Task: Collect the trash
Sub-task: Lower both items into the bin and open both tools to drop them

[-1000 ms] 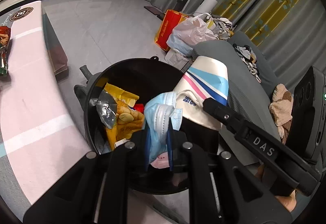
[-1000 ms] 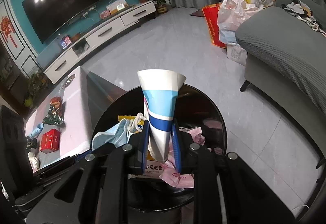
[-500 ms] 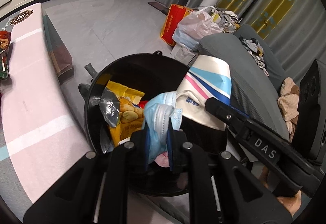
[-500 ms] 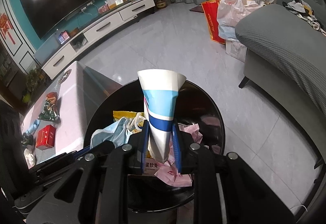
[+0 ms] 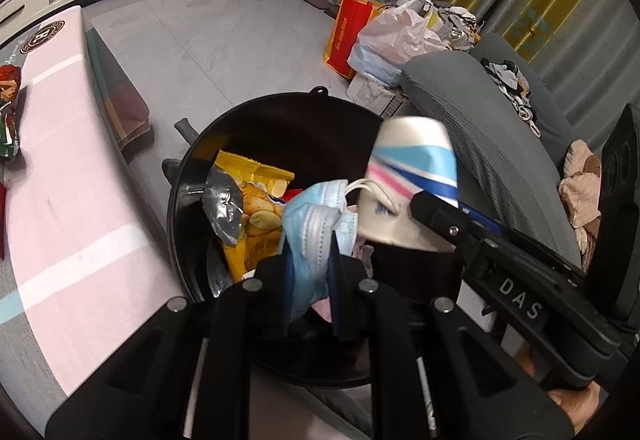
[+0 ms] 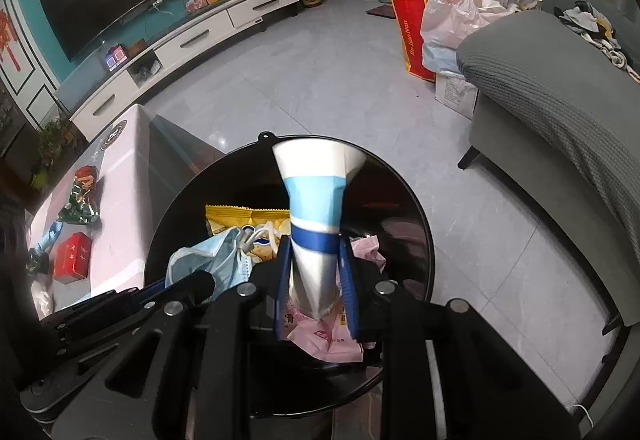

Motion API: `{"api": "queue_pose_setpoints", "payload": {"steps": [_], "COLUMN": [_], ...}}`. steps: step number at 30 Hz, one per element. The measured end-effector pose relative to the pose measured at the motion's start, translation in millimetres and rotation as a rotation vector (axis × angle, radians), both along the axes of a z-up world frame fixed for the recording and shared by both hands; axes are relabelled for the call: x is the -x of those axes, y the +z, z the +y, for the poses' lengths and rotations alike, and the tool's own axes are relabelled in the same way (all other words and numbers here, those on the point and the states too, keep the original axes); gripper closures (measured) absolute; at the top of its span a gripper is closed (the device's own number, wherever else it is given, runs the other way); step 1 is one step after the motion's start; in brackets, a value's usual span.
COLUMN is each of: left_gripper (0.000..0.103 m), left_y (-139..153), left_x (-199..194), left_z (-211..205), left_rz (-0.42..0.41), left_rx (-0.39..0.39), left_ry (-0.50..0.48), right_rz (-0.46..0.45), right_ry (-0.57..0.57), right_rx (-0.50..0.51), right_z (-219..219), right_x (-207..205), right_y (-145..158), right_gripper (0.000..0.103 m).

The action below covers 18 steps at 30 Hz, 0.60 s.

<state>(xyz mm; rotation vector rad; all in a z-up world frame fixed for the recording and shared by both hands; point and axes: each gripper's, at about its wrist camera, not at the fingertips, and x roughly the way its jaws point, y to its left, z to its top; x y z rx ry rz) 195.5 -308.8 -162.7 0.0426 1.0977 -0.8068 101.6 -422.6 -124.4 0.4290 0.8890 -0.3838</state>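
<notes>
Through my left wrist camera, my left gripper [image 5: 310, 274] is clamping a crumpled blue face mask [image 5: 316, 228] between its jaws, holding it over the open black trash bin [image 5: 256, 112], where a yellow chip bag [image 5: 250, 200] is already lying inside. My right gripper's finger is reaching in from the right, beside a blurred paper cup [image 5: 412, 176]. Through my right wrist camera, my right gripper [image 6: 314, 280] is pinching that flattened white-and-blue paper cup [image 6: 316, 200], jaws closed on its lower part, above the same bin [image 6: 416, 224]; pink wrappers [image 6: 332, 336] are lying beneath, and the mask [image 6: 216, 260] is hanging just left. A red box [image 6: 72, 258] is sitting on the pink table [image 6: 120, 208].
</notes>
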Motion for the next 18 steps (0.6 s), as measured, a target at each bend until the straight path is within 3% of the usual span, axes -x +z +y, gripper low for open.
{"api": "queue_pose_setpoints", "payload": {"steps": [18], "left_gripper": [0.083], "left_y": [-2.2], "left_x": [-0.5], "left_z": [0.3], "left_rz": [-0.007], "left_rx": [-0.013], "left_ry": [-0.001], "right_rz": [0.013], "right_ry": [-0.002], "right_rx": [0.003], "right_z": [1.4], "right_x": [-1.3], "right_y": [-1.7], "right_gripper": [0.078]}}
